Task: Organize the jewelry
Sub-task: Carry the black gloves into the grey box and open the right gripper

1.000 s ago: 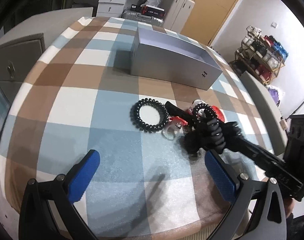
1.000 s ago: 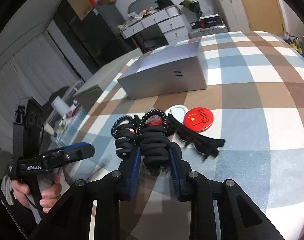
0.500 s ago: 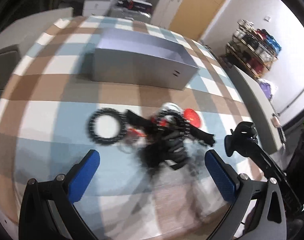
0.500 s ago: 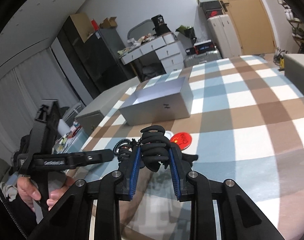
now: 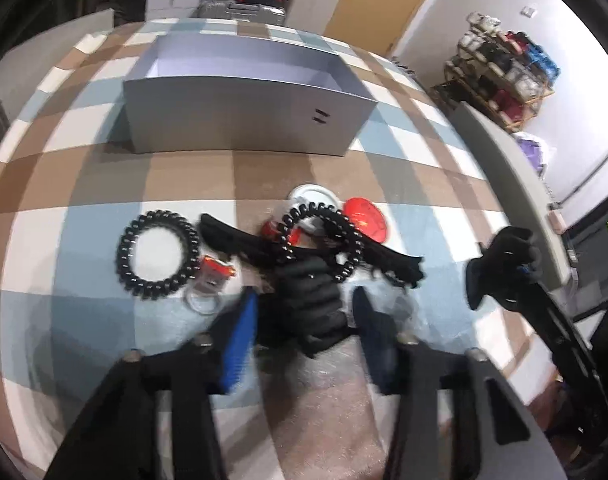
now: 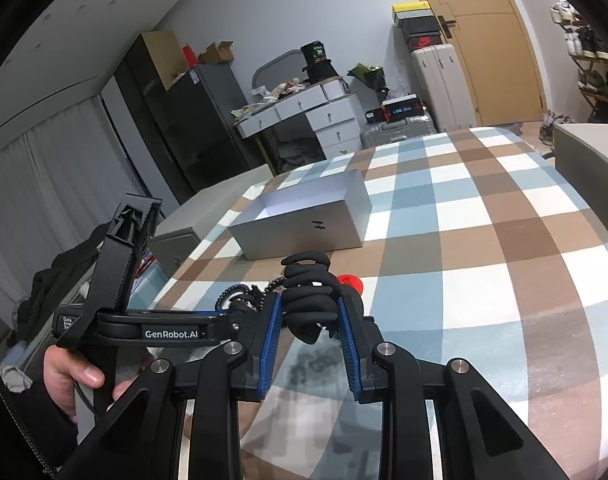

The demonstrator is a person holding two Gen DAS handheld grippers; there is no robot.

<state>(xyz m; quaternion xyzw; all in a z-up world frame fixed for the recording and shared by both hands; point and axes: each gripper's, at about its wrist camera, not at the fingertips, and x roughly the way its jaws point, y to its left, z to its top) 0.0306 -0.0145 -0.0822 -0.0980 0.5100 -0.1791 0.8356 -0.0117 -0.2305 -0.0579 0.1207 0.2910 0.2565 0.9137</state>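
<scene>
My right gripper is shut on a black claw hair clip and holds it above the checked table; it also shows at the right of the left wrist view. My left gripper is closing around a second black claw clip that lies on the table; its blue fingers flank the clip, contact unclear through blur. Around it lie a black coil hair tie, another coil tie, a black hair band, a red badge, a white badge and a clear ring with a red piece. The open grey box stands behind.
The grey box also shows in the right wrist view, beyond the held clip. The left hand-held gripper body crosses the lower left there. A grey cabinet stands by the table's far right edge.
My right gripper has lifted its claw clip up off the pile. My left gripper has moved in over the pile and its fingers have narrowed around the second claw clip.
</scene>
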